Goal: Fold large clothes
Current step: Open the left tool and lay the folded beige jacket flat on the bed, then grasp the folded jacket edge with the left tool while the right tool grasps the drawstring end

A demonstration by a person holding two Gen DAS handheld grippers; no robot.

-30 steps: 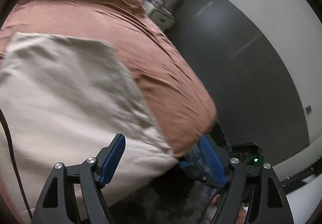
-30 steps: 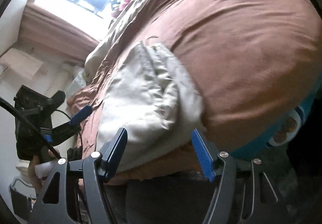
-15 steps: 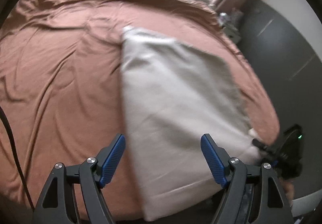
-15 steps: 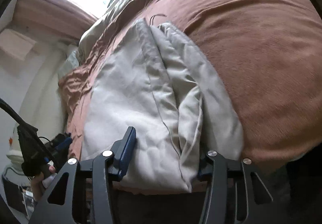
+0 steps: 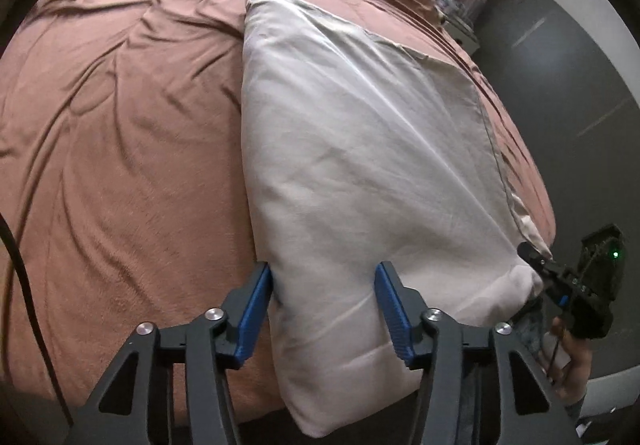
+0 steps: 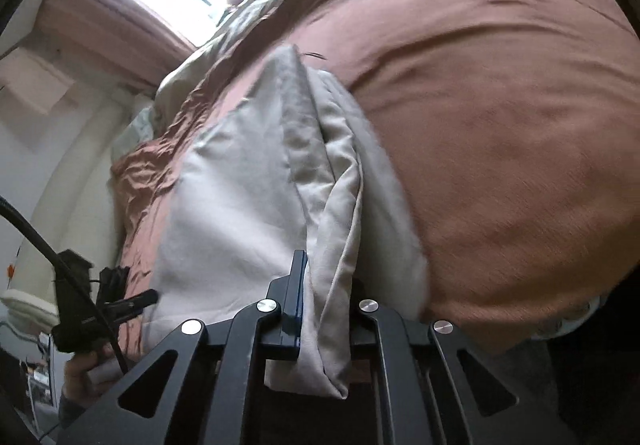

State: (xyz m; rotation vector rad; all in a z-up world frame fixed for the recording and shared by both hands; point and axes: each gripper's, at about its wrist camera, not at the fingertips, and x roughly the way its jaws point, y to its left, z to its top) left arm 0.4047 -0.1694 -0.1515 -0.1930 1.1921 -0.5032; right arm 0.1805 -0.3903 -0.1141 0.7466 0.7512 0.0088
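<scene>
Beige folded cotton garment (image 5: 360,149) lies on the rust-brown bed cover (image 5: 120,149), overhanging its near edge. My right gripper (image 6: 320,301) has just clamped its layered corner; my left gripper (image 5: 324,305), narrowed yet apart, straddles the other edge, so the next fold can begin.

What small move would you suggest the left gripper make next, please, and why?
Probably close the left gripper: its jaws straddle the near corner of the cloth but stand open, while the right gripper is already shut on the other corner.
</scene>
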